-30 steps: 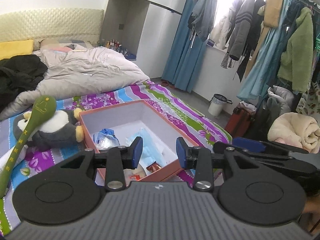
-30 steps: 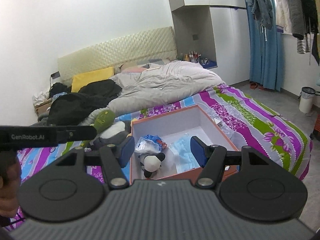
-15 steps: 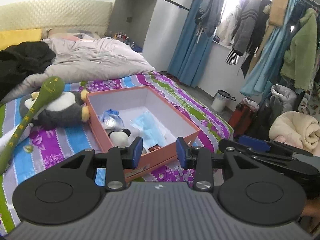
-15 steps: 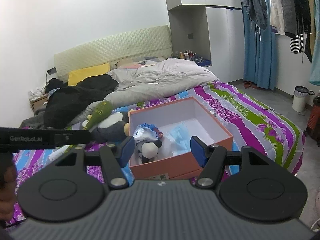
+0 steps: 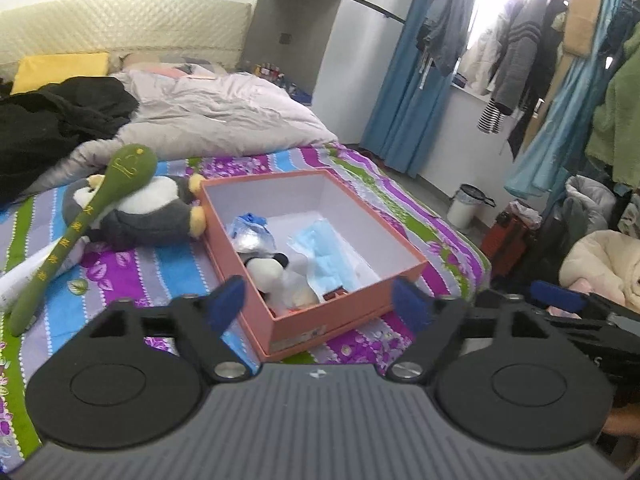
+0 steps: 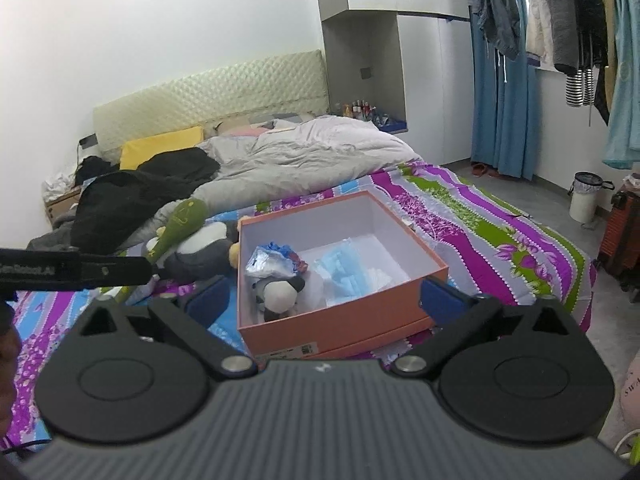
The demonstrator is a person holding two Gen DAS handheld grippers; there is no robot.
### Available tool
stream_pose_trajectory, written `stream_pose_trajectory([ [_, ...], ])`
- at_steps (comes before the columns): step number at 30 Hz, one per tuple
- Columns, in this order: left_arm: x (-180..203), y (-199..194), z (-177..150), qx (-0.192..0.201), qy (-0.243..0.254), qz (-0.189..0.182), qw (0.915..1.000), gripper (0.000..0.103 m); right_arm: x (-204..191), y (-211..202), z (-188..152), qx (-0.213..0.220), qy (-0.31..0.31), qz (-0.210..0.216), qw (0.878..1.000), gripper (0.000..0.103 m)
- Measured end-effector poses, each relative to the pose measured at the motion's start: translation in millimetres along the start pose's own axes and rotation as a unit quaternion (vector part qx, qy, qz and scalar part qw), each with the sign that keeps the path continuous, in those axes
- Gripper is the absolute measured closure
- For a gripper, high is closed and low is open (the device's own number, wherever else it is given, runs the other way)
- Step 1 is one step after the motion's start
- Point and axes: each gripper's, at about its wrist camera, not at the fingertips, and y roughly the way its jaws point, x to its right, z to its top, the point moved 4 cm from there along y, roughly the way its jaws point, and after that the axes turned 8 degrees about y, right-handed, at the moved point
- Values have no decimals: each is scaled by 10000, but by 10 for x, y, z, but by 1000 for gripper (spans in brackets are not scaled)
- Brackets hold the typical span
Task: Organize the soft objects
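Observation:
An open orange box (image 5: pixel 340 316) (image 6: pixel 340 328) sits on the striped bedspread. It holds a small panda plush (image 5: pixel 268 272) (image 6: pixel 282 292), blue face masks (image 5: pixel 324 256) (image 6: pixel 348 276) and a foil bag (image 5: pixel 250 234). Left of the box lie a penguin plush (image 5: pixel 148 216) (image 6: pixel 200 248) and, across it, a green plush spoon (image 5: pixel 80 232) (image 6: pixel 180 220). My left gripper (image 5: pixel 318 306) and right gripper (image 6: pixel 323 298) hover short of the box's near side. Their jaws are opening wide and nothing is between the pads.
A grey duvet (image 6: pixel 304 160), black clothing (image 6: pixel 136 192) and a yellow pillow (image 6: pixel 160 150) fill the bed's far end. A waste bin (image 6: pixel 584 196), a red suitcase (image 5: pixel 508 236) and hanging clothes (image 5: pixel 532 52) stand to the right. A cream blanket (image 5: pixel 600 264) lies close by on the right.
Both pairs of jaws have spread much wider. Both views have shifted so that the whole box, with the panda in it, now shows above the fingers.

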Motion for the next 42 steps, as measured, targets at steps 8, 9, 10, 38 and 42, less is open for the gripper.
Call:
stream_pose_trajectory([
  [8,-55,32,-2,-82,48,211,9997,3,65,36,-27,-51,103,-90,9999,0],
  [9,-53,34,-6,-97,64,208,9997,3,67,38,-31,-58,106,-94,9999,0],
  [10,-50,34,-13,-110,78,217,9997,2,70,40,-34,-63,116,-97,9999,0],
  [38,-47,27,-44,-272,230,419,9985,1,89,94,-99,-175,200,-94,9996,0],
  [42,-48,19,-44,-272,219,425,9985,1,79,112,-107,-196,204,-108,9995,0],
])
